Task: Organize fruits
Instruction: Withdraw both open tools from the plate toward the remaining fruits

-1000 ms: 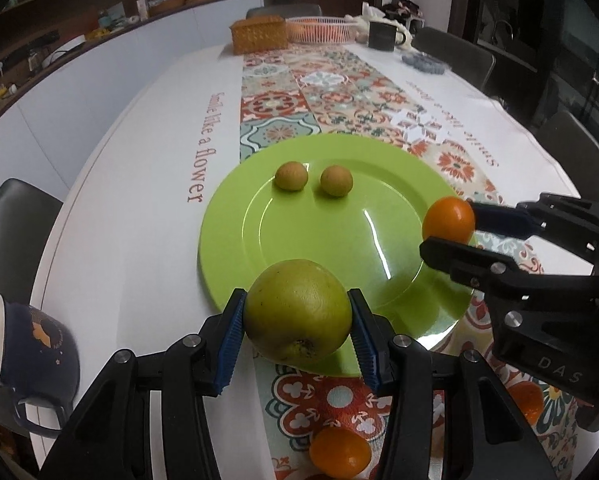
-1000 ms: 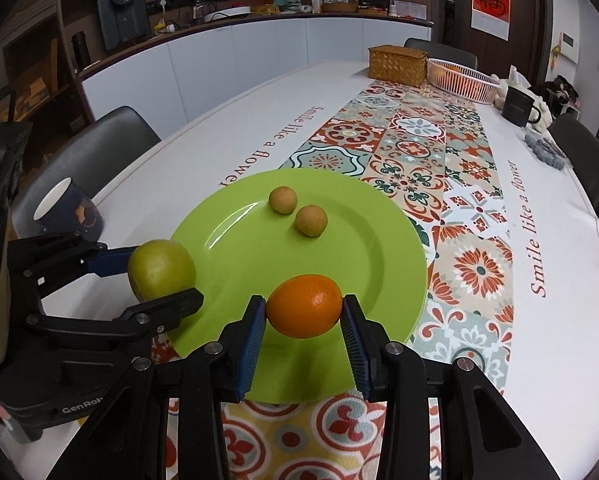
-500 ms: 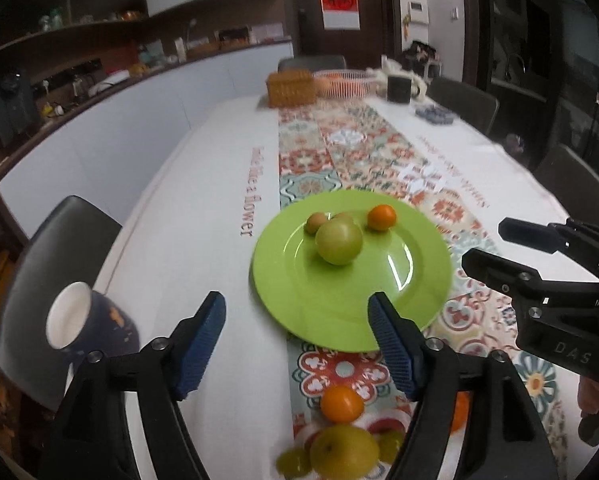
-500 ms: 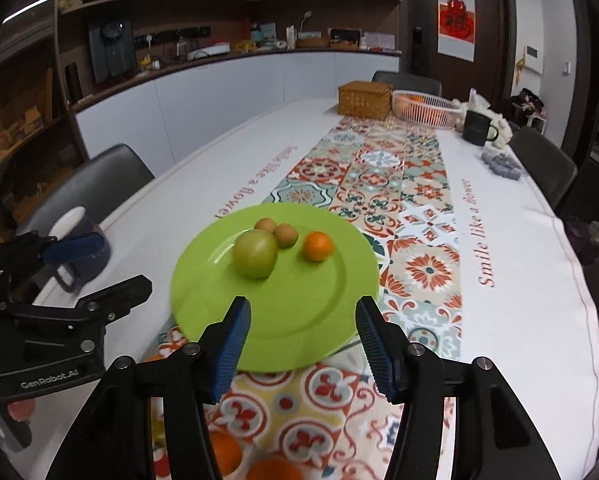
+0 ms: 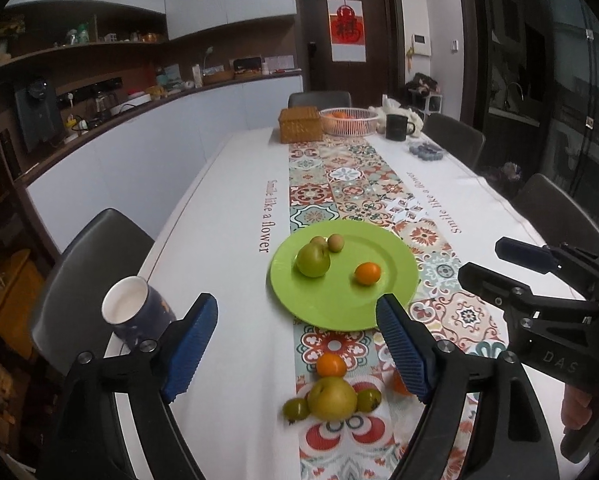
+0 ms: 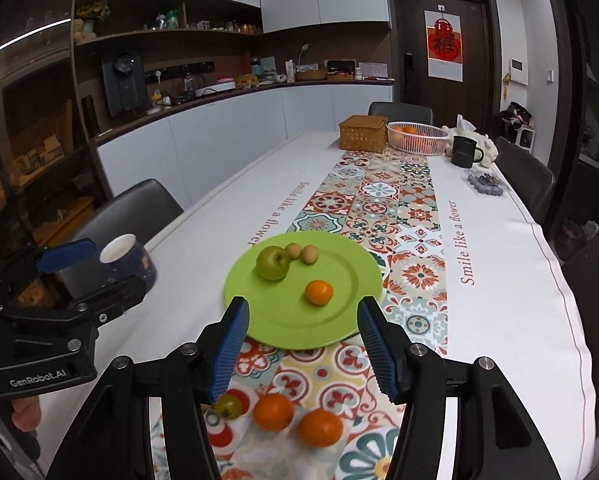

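A green plate (image 5: 331, 312) (image 6: 351, 272) lies on the patterned table runner. It holds a green apple (image 5: 313, 260) (image 6: 273, 263), an orange (image 5: 367, 273) (image 6: 319, 292) and two small brown fruits (image 5: 335, 243) (image 6: 310, 254). My left gripper (image 5: 297, 344) is open and empty, held back above loose fruit: an orange (image 5: 331, 364), a yellow-green pear (image 5: 332, 398) and two small green fruits (image 5: 296, 409). My right gripper (image 6: 301, 346) is open and empty, above two oranges (image 6: 272, 411) and a small green fruit (image 6: 227, 406).
A dark blue mug (image 5: 137, 312) (image 6: 125, 258) stands at the table's left edge by a grey chair (image 5: 95, 248). At the far end are a wicker box (image 5: 300, 125), a white basket of oranges (image 5: 349, 121) and a black mug (image 5: 395, 127). Chairs line the right side.
Both grippers let go of their fruit on the plate, opened and pulled back and up. The apple and the orange now rest on the plate. Loose fruit near the table's front came into view.
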`<state>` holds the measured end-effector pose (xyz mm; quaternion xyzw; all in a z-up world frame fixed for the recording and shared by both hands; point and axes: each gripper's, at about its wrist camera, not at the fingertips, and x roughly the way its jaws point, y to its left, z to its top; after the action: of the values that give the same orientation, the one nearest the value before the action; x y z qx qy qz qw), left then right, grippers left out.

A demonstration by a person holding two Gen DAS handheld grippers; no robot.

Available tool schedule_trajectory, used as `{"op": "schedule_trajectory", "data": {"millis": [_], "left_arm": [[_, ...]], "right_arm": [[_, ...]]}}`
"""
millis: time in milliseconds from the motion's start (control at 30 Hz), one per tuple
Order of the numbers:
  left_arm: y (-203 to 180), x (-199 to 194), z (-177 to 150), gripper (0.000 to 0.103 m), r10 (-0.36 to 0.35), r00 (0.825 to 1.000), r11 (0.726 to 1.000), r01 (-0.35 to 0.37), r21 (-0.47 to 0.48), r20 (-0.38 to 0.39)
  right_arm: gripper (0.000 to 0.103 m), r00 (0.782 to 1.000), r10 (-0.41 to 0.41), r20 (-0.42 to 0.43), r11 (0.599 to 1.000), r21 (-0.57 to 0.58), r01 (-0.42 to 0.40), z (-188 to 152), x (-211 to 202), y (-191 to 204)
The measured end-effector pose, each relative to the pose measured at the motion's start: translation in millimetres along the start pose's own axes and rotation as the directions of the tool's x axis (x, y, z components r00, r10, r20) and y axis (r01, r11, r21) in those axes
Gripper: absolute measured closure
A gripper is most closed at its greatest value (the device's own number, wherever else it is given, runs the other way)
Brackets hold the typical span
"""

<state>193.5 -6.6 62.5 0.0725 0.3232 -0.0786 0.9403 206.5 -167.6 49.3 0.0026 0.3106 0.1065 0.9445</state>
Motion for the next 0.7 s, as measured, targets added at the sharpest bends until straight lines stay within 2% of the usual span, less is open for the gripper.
{"op": "schedule_trajectory", "data": {"millis": [400,700], "left_arm": [[-1,-42,-31,0.018,0.035,0.999,0.999,-0.035,-0.007,0.028],[4,-53,-63,0.016,0.105,0.994,0.994,-0.105,0.013,0.025]], "right_arm": [[0.041,1.000,-0.011,0.008,1.000,-0.005,0.011,-25,-36,13],[0.041,0.995,-0.102,-0.014,0.995,-0.020,0.101,-55,-37,22]]}}
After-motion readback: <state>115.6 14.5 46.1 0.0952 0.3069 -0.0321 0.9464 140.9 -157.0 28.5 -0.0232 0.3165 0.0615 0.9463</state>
